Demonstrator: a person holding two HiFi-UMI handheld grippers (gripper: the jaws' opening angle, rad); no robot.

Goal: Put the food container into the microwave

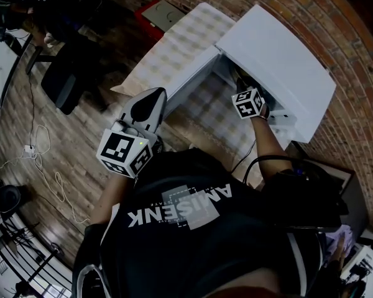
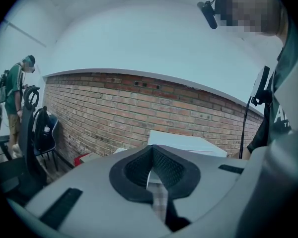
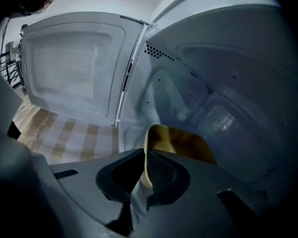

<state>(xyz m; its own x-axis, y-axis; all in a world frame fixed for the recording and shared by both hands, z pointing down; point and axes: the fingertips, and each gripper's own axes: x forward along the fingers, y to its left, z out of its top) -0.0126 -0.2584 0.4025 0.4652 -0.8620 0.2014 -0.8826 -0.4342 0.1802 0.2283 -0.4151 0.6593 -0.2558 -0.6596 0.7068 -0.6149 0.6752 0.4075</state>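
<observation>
1. The right gripper reaches into the white microwave, which is in the upper right of the head view.
2. Its jaws are closed on the rim of the yellow food container, which is inside the cavity, low in the right gripper view.
3. The door stands open at upper left, above a checked tablecloth.
4. The left gripper holds nothing. Its jaws are almost together and face a brick wall.
</observation>
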